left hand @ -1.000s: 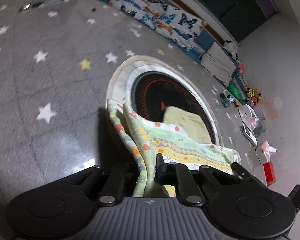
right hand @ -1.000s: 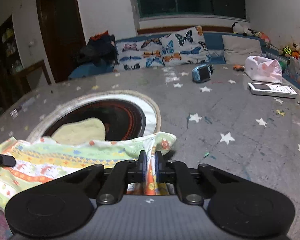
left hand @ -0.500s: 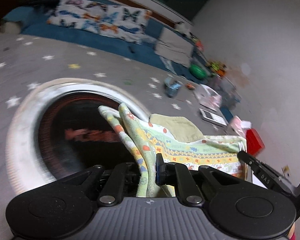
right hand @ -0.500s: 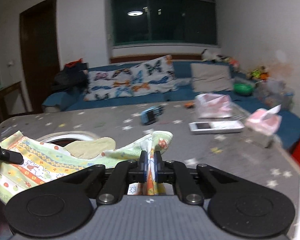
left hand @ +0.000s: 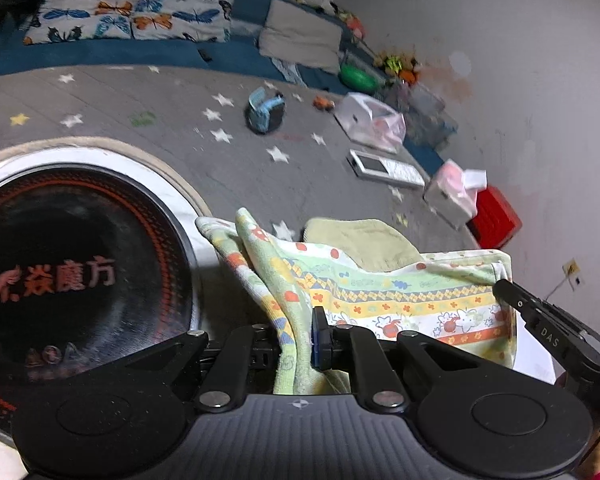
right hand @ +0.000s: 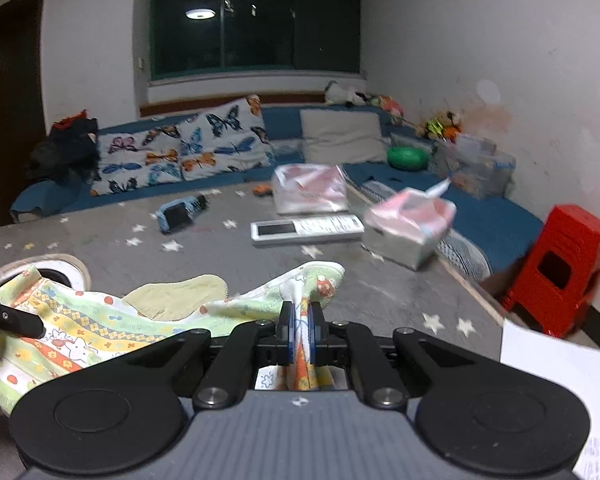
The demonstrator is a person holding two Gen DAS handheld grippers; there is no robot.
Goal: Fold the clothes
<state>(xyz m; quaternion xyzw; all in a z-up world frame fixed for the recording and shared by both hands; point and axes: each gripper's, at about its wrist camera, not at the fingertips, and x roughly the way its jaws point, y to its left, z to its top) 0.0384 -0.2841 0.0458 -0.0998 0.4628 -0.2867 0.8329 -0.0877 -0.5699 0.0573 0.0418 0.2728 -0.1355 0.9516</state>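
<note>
Shifted rightward off the round black cooktop point(left hand: 80, 264) since the earlier frame: patterned garment point(left hand: 400, 292).
Left gripper point(left hand: 300, 340) and right gripper point(right hand: 300, 332) both clamped on its corners, stretched between, above the starred grey surface point(right hand: 380, 288).

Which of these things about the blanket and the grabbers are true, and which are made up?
1. Both grabbers pinch the patterned cloth. True: the left gripper and the right gripper are each shut on it.
2. The stool is blue. False: it is red.
3. A white remote lies on the star-patterned mat. True.
4. The cushion has fish on it. False: butterflies.
</note>
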